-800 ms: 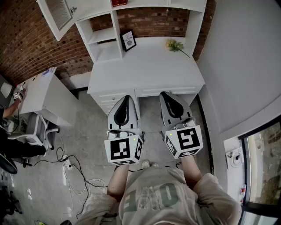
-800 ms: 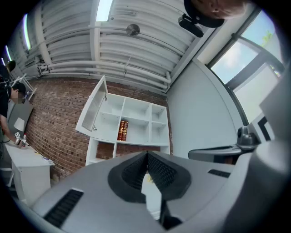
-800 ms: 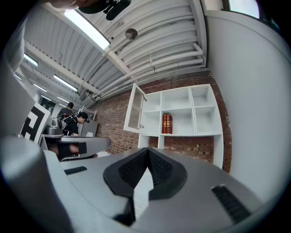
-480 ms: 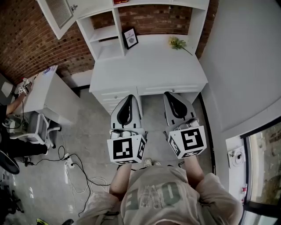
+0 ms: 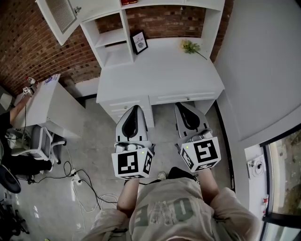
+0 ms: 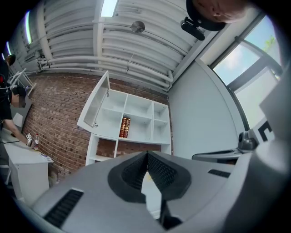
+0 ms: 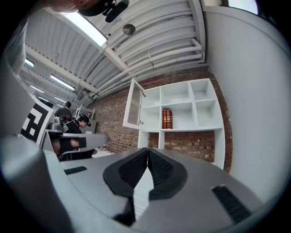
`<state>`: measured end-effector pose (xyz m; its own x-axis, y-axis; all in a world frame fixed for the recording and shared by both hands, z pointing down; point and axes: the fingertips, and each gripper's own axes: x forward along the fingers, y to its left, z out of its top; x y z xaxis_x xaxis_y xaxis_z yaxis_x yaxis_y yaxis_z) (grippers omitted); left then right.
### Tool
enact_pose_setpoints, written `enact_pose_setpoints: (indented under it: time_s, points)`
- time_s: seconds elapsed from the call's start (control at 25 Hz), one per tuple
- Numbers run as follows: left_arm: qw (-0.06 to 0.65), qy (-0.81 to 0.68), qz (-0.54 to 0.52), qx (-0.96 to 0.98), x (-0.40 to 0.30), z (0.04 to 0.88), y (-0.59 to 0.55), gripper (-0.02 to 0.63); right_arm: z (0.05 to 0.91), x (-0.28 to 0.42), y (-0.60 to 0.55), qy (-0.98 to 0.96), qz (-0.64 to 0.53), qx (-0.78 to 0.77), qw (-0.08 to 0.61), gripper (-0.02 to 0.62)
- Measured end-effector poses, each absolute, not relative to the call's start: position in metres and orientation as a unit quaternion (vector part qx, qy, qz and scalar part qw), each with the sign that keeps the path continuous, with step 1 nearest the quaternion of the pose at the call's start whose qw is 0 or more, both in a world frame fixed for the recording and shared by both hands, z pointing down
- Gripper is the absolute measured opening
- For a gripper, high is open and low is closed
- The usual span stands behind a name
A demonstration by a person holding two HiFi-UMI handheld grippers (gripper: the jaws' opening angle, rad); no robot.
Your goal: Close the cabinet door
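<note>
Jaws on the left gripper point(image 5: 135, 109) and the right gripper point(image 5: 182, 107) are pressed together with nothing between them. Both point at the white desk point(image 5: 160, 70), side by side. The cabinet door point(image 5: 59, 14) stands open at the top left of the white shelves point(image 5: 112, 37), well away from both.

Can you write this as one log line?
cabinet door: open | left gripper: shut, empty | right gripper: shut, empty | door untouched

The white table point(image 5: 160, 70) bars the low way to the shelf unit point(image 5: 113, 52); the air above it, up to the swung-out cabinet door point(image 5: 59, 14), is free.
</note>
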<state>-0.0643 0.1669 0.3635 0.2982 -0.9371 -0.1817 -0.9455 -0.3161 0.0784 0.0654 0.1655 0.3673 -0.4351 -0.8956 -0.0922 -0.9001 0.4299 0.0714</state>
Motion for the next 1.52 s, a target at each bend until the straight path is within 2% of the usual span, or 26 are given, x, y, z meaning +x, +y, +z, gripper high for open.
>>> enact_pose_setpoints:
  time_s: [0.48, 1.08, 1.52]
  points:
    - [0.025, 0.579, 0.097, -0.809, -0.058, 0.374, 0.081, 0.012, 0.378, 0.060, 0.077, 0.852, 0.060, -0.519, 0.026, 0.017]
    - [0.075, 0.648, 0.113, -0.750, -0.084, 0.305, -0.151, 0.012, 0.309, 0.032, -0.191, 0.894, 0.080, -0.436, 0.060, 0.017]
    - [0.077, 0.701, 0.105, -0.701, -0.153, 0.276, -0.228, 0.012, 0.273, -0.071, -0.286, 0.941, 0.068, -0.320, 0.080, 0.017]
